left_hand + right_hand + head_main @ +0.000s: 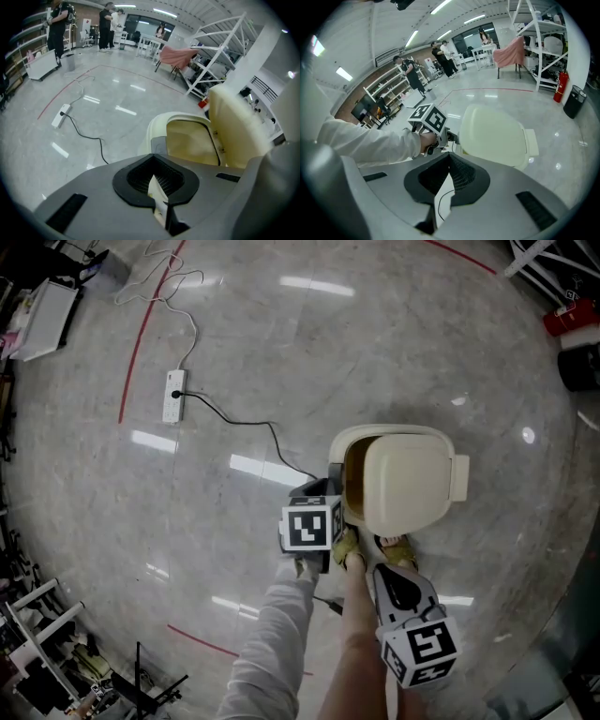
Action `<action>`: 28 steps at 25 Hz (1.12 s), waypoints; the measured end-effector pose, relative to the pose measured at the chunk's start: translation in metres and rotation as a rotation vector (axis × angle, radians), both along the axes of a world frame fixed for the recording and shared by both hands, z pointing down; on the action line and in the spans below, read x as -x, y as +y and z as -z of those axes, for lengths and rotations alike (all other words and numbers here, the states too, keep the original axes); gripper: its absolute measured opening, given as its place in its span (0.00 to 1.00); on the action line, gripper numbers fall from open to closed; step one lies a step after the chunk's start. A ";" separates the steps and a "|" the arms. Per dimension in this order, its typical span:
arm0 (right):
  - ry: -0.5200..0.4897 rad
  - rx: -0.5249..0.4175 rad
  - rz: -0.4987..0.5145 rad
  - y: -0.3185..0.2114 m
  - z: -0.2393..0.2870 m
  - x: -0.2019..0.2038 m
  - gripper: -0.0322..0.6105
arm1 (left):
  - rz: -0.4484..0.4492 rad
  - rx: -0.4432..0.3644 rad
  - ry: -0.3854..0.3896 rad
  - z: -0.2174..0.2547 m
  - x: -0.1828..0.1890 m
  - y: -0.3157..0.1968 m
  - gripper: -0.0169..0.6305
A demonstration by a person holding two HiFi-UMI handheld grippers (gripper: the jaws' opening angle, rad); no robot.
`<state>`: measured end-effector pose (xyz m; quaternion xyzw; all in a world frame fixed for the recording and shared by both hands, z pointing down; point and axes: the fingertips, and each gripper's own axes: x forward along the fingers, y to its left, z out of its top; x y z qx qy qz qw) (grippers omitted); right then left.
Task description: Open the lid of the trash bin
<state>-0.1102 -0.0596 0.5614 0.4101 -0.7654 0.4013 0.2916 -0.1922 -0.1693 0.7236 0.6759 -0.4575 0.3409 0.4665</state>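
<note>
A cream trash bin (339, 448) stands on the floor, and its lid (408, 479) is tilted up on the right-hand hinge, so the dark inside shows at the left. In the left gripper view the bin (157, 131) gapes with the lid (234, 124) standing steeply at its right. My left gripper (328, 487) sits at the bin's near-left rim, jaws shut to a thin slit (157, 190). Just before the bin's near edge is my right gripper (389, 545), shut (443, 190) and apart from the lid (494, 133). It looks at the left gripper's marker cube (427, 117).
A white power strip (174, 396) lies on the floor at far left, and its black cable (246, 423) runs to the bin. Red lines (141, 334) mark the floor. White racks (220, 51), a fire extinguisher (559, 86) and a black bin (574, 101) stand beyond. People stand far off.
</note>
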 end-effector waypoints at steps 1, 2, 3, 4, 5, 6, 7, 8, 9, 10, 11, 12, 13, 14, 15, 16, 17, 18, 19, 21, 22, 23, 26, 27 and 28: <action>0.000 -0.002 -0.001 -0.001 0.000 0.000 0.05 | -0.005 -0.001 -0.006 0.000 0.000 0.000 0.03; 0.000 -0.003 -0.001 -0.002 0.000 0.000 0.05 | -0.009 -0.001 -0.007 -0.001 -0.001 0.000 0.03; 0.000 -0.004 0.000 -0.002 0.000 0.000 0.05 | -0.010 0.001 -0.005 -0.002 -0.001 0.001 0.03; 0.000 -0.005 0.000 -0.002 0.000 0.000 0.05 | -0.010 0.005 -0.001 -0.002 -0.002 0.001 0.03; 0.000 -0.005 0.001 -0.003 0.001 0.000 0.05 | -0.008 0.012 0.003 -0.003 -0.002 0.001 0.03; 0.001 -0.005 0.002 -0.003 0.001 0.000 0.05 | -0.006 0.019 0.007 -0.003 -0.002 0.001 0.03; 0.002 -0.004 0.002 -0.004 0.002 0.000 0.05 | -0.004 0.025 0.010 -0.002 -0.002 0.001 0.03; 0.004 -0.003 0.002 -0.005 0.002 0.000 0.05 | -0.002 0.029 0.011 -0.002 -0.001 0.000 0.03; 0.004 -0.003 0.003 -0.005 0.003 0.000 0.05 | -0.001 0.031 0.010 -0.001 -0.001 0.001 0.03; 0.005 -0.002 0.003 -0.005 0.003 0.000 0.05 | 0.000 0.032 0.006 -0.001 0.000 0.001 0.03; 0.005 -0.003 0.003 -0.005 0.003 -0.001 0.05 | 0.000 0.034 0.000 -0.001 0.000 0.002 0.03; 0.005 -0.002 0.003 -0.005 0.003 -0.001 0.05 | 0.000 0.034 -0.005 -0.002 0.001 0.002 0.03; 0.005 -0.002 0.003 -0.005 0.003 -0.001 0.05 | 0.001 0.032 -0.005 -0.001 0.000 0.002 0.03; 0.006 -0.002 0.004 -0.006 0.003 -0.001 0.05 | 0.000 0.029 -0.004 -0.001 -0.001 0.001 0.03; 0.006 -0.001 0.005 -0.006 0.002 -0.001 0.05 | -0.001 0.031 -0.008 -0.001 0.000 0.001 0.03; 0.007 0.001 0.007 -0.005 0.002 -0.002 0.05 | -0.002 0.035 -0.014 -0.002 0.000 0.002 0.03; 0.007 0.002 0.008 -0.005 0.002 -0.002 0.05 | -0.002 0.038 -0.018 -0.002 0.001 0.003 0.03; 0.006 0.003 0.010 -0.005 0.002 -0.002 0.05 | -0.001 0.035 -0.015 -0.002 0.000 0.002 0.03; 0.006 0.003 0.011 -0.005 0.001 -0.003 0.05 | 0.002 0.029 -0.009 -0.002 -0.001 0.001 0.03; 0.006 0.003 0.014 -0.004 0.001 -0.003 0.05 | 0.009 0.026 -0.004 -0.002 -0.002 0.000 0.03; 0.006 0.004 0.017 -0.004 0.001 -0.003 0.05 | 0.012 0.028 -0.001 -0.002 -0.002 0.000 0.03; 0.006 0.004 0.019 -0.003 0.002 -0.003 0.05 | 0.016 0.030 0.004 -0.001 -0.001 -0.001 0.03; 0.008 0.003 0.027 -0.001 0.003 -0.003 0.05 | 0.021 0.040 0.029 0.002 -0.002 -0.002 0.03; 0.010 0.002 0.030 -0.001 0.003 -0.003 0.05 | 0.018 0.045 0.034 0.003 -0.003 -0.002 0.03; 0.011 0.001 0.033 0.000 0.004 -0.003 0.05 | 0.014 0.052 0.034 0.003 -0.003 -0.002 0.03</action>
